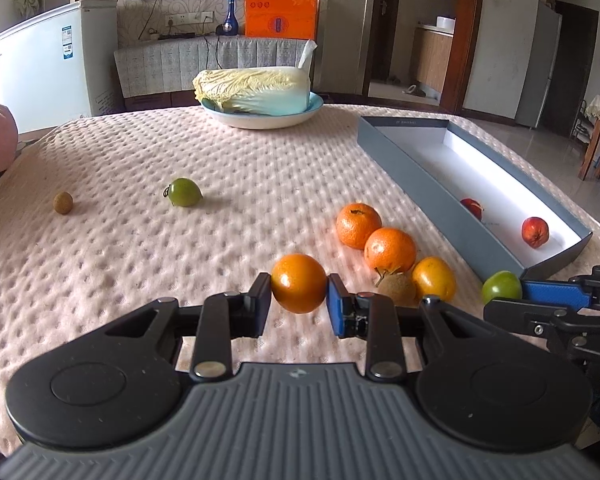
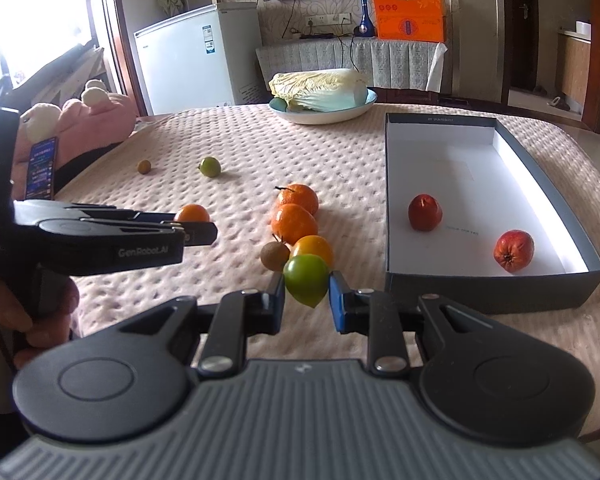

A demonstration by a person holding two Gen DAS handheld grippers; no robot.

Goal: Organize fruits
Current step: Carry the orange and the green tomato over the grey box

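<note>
While your left gripper [image 1: 299, 300] is clamped on an orange tomato [image 1: 299, 283], its pads pressing both sides and the fruit raised just off the quilted counter [image 1: 180, 264], your right gripper [image 2: 306, 300] is closed on a green tomato [image 2: 306, 280] in the same way. From the left wrist view your right gripper shows only at the frame's right edge, cut off, with the green fruit at its tip. From the right wrist view your left gripper comes in side-on, so its fingers cover most of the orange tomato and only the top shows; your hand [image 2: 40, 312] on its handle is dim and partly cropped.

Two mandarins [image 1: 374, 236] touch each other on the counter, and just in front lie a second orange tomato [image 1: 434, 278] and a brown fruit [image 1: 396, 288], which the right finger partly hides in the left view. Far left sit another green tomato [image 1: 185, 192] and a small brown fruit [image 1: 63, 203], well apart.

The grey box [image 2: 496, 292] holds two red fruits [image 2: 514, 250]; in the left view its near wall hides the lower half of one. Behind, a cabbage [image 1: 256, 88] fills a bowl [image 1: 260, 120].
</note>
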